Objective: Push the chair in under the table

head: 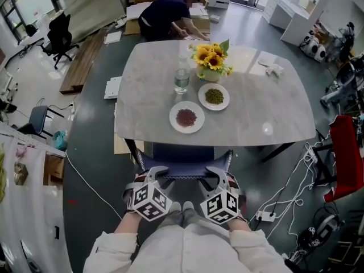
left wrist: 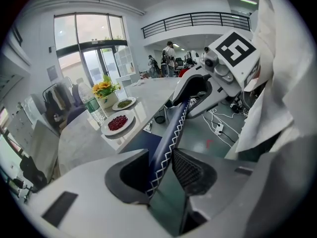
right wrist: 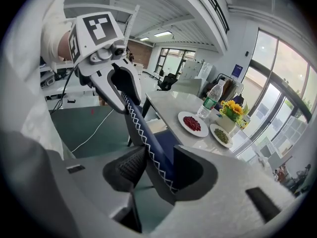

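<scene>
A navy chair with white zigzag stitching stands at the near edge of the grey marble table (head: pixel 267 101). Its seat (head: pixel 182 152) is partly under the tabletop. My left gripper (head: pixel 153 174) grips the left end of the chair's back rail (head: pixel 185 177). My right gripper (head: pixel 219 174) grips the right end. In the left gripper view the chair back (left wrist: pixel 173 128) runs between the jaws of the left gripper (left wrist: pixel 161 170), both pads against it. The right gripper view shows the same: the chair back (right wrist: pixel 141 133) is clamped in the right gripper (right wrist: pixel 156 170).
On the table stand a plate of red beans (head: pixel 186 117), a plate of green beans (head: pixel 214 96), a water bottle (head: pixel 181 78) and a sunflower pot (head: pixel 210 58). A person (head: pixel 168 16) bends over beyond the far edge. A power strip (head: pixel 264 215) with cables lies on the floor at right.
</scene>
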{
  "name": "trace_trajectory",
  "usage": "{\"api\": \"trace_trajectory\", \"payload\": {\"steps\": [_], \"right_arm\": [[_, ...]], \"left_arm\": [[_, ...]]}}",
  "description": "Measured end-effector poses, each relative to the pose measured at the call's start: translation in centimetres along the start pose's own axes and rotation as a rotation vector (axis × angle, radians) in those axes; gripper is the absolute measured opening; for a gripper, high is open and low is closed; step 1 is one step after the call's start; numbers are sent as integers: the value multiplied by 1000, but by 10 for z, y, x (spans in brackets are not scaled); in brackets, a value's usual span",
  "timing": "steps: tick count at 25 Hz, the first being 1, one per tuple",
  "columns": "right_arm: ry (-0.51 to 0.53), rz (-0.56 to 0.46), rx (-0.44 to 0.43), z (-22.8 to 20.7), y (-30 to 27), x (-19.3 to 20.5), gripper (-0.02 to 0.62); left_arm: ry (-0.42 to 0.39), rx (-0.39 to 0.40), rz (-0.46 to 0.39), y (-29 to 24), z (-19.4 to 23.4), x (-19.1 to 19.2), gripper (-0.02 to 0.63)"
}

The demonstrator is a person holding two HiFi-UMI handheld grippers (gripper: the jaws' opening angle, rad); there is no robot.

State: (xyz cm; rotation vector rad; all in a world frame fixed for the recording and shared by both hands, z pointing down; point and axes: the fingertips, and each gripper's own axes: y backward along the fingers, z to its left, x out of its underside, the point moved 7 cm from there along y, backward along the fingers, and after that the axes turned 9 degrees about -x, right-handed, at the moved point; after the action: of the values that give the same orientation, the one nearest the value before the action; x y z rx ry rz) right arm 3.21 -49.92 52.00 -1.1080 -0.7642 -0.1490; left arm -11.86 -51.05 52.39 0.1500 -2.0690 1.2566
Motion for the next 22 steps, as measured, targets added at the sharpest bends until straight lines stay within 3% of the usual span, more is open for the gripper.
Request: {"api": "trace_trajectory", "payload": {"steps": [22], "right_arm": [[-9, -17, -20, 0, 0, 3, 153]], "left_arm": [[30, -25, 14, -1, -4, 0, 160]]}}
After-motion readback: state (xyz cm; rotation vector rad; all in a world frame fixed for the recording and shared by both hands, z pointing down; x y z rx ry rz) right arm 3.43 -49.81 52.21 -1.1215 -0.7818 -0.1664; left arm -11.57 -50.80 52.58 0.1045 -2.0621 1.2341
